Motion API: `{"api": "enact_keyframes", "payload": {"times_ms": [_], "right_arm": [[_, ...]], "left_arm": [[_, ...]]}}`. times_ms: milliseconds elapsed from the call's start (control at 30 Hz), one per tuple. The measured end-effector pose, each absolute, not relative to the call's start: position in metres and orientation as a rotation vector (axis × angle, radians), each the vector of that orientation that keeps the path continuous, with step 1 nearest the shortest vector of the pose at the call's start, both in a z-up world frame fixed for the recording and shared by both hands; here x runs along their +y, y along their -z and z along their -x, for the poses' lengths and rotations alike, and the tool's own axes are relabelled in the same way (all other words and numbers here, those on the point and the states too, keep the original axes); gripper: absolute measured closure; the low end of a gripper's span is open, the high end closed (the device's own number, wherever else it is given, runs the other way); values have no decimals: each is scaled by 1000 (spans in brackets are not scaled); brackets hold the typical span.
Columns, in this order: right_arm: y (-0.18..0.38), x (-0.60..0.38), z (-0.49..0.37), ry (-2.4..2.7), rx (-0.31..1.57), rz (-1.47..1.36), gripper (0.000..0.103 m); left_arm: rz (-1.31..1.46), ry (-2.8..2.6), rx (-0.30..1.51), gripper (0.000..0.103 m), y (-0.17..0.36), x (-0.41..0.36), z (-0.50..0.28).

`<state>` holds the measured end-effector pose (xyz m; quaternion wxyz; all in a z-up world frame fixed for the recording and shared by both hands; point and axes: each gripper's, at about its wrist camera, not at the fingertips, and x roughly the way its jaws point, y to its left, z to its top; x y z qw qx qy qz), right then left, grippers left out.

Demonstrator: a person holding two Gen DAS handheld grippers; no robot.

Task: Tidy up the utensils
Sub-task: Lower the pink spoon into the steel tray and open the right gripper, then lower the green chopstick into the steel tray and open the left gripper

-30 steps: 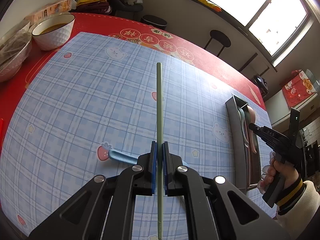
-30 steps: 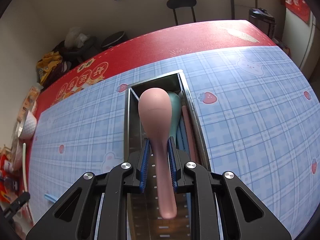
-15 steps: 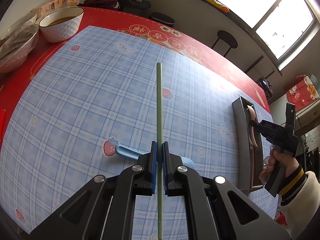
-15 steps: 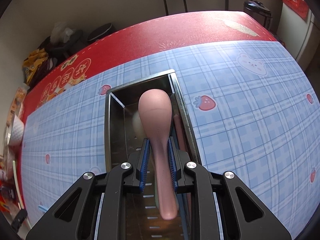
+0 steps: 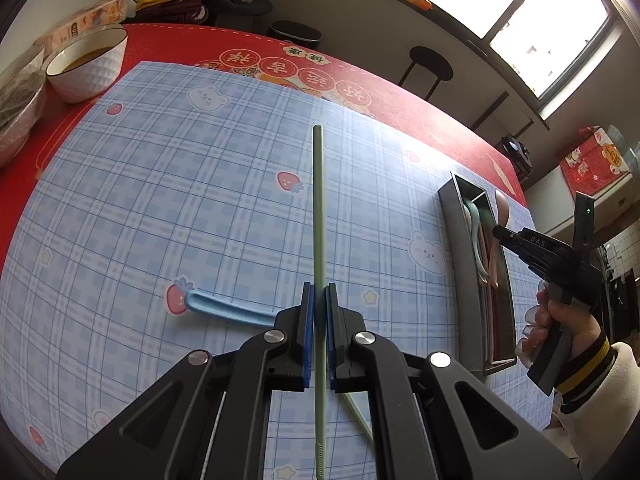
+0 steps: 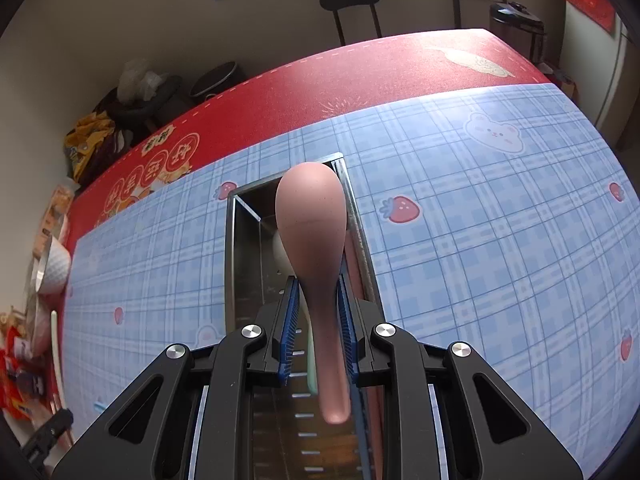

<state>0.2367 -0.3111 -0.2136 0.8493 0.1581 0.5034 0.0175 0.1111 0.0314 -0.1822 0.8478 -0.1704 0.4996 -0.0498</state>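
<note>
My left gripper (image 5: 318, 300) is shut on a pale green chopstick (image 5: 318, 208) and holds it above the blue checked mat. A blue spoon (image 5: 224, 310) lies on the mat under the left gripper, and a second green chopstick (image 5: 356, 410) lies beside it. My right gripper (image 6: 318, 296) is shut on a pink spoon (image 6: 312, 220) and holds it over the right side of the metal utensil tray (image 6: 244, 264). The tray (image 5: 460, 240) holds green and pink utensils. The right gripper also shows in the left wrist view (image 5: 508, 236).
A white bowl with brown liquid (image 5: 86, 64) and a metal bowl (image 5: 16, 108) stand at the far left on the red tablecloth. A stool (image 6: 352, 4) and a bin (image 6: 516, 28) stand beyond the table's far edge.
The right gripper has shifted right over the tray with the pink spoon. The left gripper has drawn back and up a little with the green chopstick, uncovering the second chopstick.
</note>
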Motion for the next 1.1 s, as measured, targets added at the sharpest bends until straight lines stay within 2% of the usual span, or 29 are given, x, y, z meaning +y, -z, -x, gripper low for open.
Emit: {"api": "enact_keyframes", "payload": {"times_ms": [433, 467, 567, 733, 800, 967, 1100], "right_arm": [[199, -314, -236, -79, 1030, -324, 82], [196, -315, -230, -84, 1023, -324, 78], [188, -321, -208, -87, 987, -321, 58], [187, -331, -175, -103, 982, -315, 57], [187, -335, -163, -109, 986, -308, 51], [187, -351, -142, -125, 990, -317, 44], [187, -372, -132, -109, 994, -348, 44]], "left_arm": [[350, 113, 1037, 98, 169, 21, -100], [350, 118, 1036, 98, 168, 19, -102], [334, 154, 1037, 98, 164, 4, -106], [304, 235, 1067, 98, 164, -35, -117], [294, 266, 1081, 98, 166, -54, -121], [282, 337, 1113, 98, 173, -104, -137], [291, 374, 1144, 98, 181, -143, -154]]}}
